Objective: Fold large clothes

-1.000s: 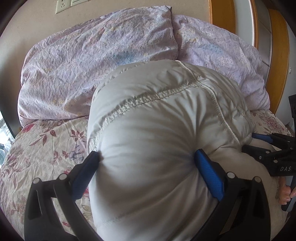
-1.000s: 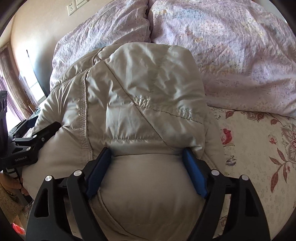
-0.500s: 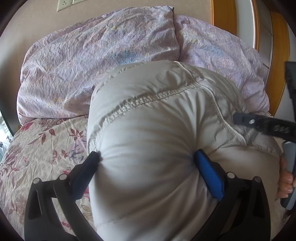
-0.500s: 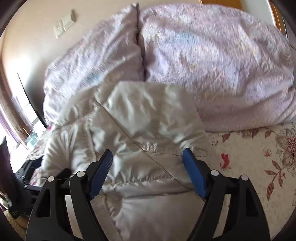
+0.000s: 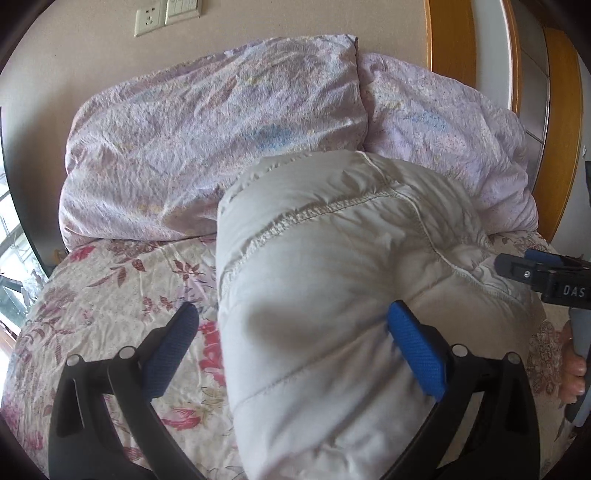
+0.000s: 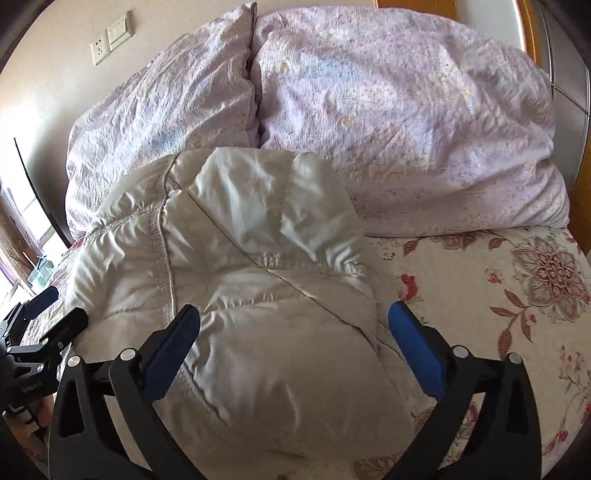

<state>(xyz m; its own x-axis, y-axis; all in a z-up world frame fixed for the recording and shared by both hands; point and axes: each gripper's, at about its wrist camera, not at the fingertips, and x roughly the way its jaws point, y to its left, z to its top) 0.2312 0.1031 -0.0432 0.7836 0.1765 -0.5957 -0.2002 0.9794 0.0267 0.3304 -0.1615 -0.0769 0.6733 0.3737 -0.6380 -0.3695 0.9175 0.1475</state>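
A puffy, quilted off-white jacket [image 5: 332,295] lies folded mid-frame on the floral bedsheet [image 5: 110,295], below two crinkled lilac pillows [image 6: 406,129]. The left gripper [image 5: 291,332] and right gripper [image 6: 293,336] both stand spread wide, blue textured pads gripping nothing.

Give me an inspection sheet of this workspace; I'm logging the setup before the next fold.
Surface: bed with floral sheet, wrinkled.
Job's things: puffy cream jacket, bundled in the middle of the bed, its far end against the bedding.
Clutter: two lilac pillows or a folded duvet at the head; which, I cannot tell.
Grippers: left gripper open, the jacket's left edge between its fingers, left pad clear of it; right gripper open, over the jacket.
Cables: nothing seen.
Surroundings: wall socket and switch, wooden frame, window at left.
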